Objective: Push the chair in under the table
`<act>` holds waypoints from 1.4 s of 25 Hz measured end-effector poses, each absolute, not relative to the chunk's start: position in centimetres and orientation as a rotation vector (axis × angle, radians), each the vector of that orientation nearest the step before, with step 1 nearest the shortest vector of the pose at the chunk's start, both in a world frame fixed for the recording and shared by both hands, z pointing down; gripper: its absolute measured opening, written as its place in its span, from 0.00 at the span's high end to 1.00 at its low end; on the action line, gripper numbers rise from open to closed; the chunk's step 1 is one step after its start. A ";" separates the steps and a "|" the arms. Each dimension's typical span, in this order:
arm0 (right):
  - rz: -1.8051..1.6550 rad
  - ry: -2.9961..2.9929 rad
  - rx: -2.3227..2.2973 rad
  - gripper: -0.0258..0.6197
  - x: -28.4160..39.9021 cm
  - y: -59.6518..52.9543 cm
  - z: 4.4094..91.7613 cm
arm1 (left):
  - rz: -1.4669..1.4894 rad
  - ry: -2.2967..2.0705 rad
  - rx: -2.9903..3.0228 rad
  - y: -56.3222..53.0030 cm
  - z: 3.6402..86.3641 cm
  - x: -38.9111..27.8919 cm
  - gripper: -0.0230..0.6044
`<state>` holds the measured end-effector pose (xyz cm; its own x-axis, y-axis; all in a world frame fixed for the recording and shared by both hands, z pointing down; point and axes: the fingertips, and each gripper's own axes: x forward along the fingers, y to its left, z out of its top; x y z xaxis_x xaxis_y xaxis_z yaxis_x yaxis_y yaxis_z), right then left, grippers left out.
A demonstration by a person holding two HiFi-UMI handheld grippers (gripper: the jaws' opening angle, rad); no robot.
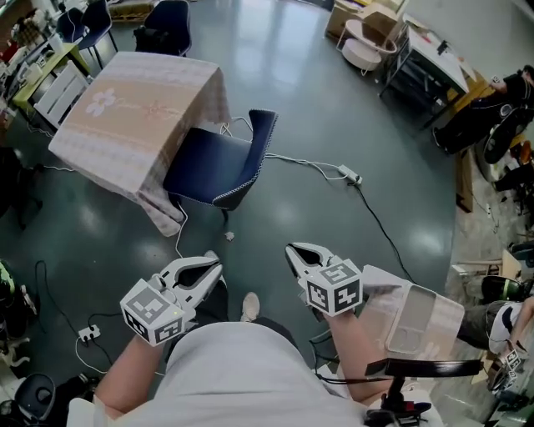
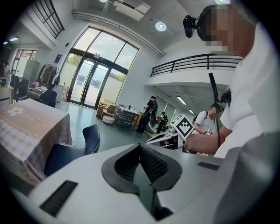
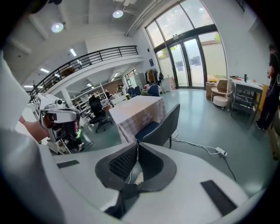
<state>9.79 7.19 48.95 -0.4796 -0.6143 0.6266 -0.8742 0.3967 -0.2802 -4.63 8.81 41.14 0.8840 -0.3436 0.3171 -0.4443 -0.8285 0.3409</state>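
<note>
A dark blue chair stands on the grey floor, its seat partly under the near corner of a table draped in a pale pink cloth, its backrest toward me. Both grippers are held close to my body, well short of the chair. My left gripper has its jaws together with nothing between them. So has my right gripper, which is likewise empty. The left gripper view shows the chair and table at the left. In the right gripper view the chair stands before the table.
A white cable with a power strip runs across the floor right of the chair. Another power strip lies at the lower left. Desks and boxes stand at the back right, more chairs behind the table, a clear tray by my right arm.
</note>
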 end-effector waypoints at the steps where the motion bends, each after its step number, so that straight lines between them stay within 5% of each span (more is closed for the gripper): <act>1: 0.812 -2.252 1.260 0.93 9.3 8.4 48.6 | 0.354 -0.572 2.633 10.3 41.3 -4.4 0.95; 13: 0.807 -2.308 1.228 0.94 3.8 17.0 46.9 | 0.403 -0.484 2.647 16.5 40.5 -7.4 0.95; 35: 0.701 -2.291 1.300 0.94 -14.2 20.3 44.7 | 0.414 -0.358 2.657 20.8 41.9 -25.1 0.95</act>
<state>-14.19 20.33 44.66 -0.4793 -0.6634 0.5746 -0.8714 0.4379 -0.2213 -25.07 20.77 41.90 0.9222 -0.1833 0.3406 -0.3104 -0.8760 0.3691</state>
